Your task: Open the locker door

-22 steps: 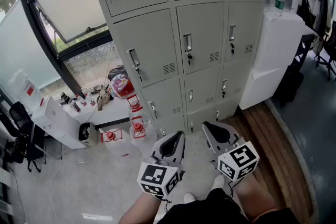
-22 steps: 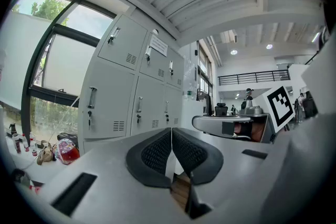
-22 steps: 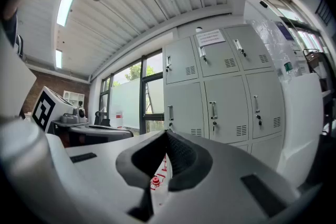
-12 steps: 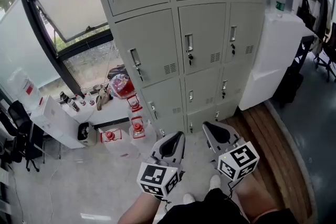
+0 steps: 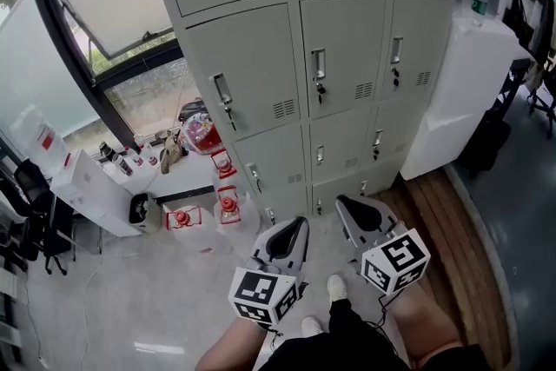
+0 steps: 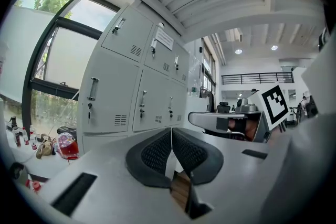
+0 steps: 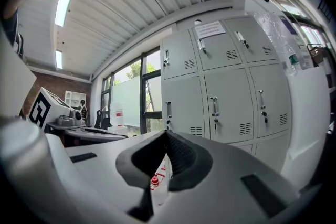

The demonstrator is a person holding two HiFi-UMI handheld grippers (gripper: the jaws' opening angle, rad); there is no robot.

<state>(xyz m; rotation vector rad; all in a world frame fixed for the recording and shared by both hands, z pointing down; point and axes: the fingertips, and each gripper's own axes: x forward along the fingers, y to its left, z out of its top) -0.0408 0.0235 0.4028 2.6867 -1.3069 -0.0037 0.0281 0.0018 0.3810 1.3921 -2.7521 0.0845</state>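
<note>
L tongs (image 5: 298,223) & R tongs (image 5: 340,204) both pressed together, empty, well apart from locker doors (image 5: 252,69), seemingly all closed

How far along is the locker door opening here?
Done: nothing; every door of the lockers in view is shut. In hand: the left gripper and right gripper are level, jaws together, empty, short of the doors. Left: reach a handle, grip it, pull the door open.

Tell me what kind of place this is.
Probably a locker corner of an office or workshop: a bank of grey metal lockers, a large window, and an office chair at the edge.
</note>
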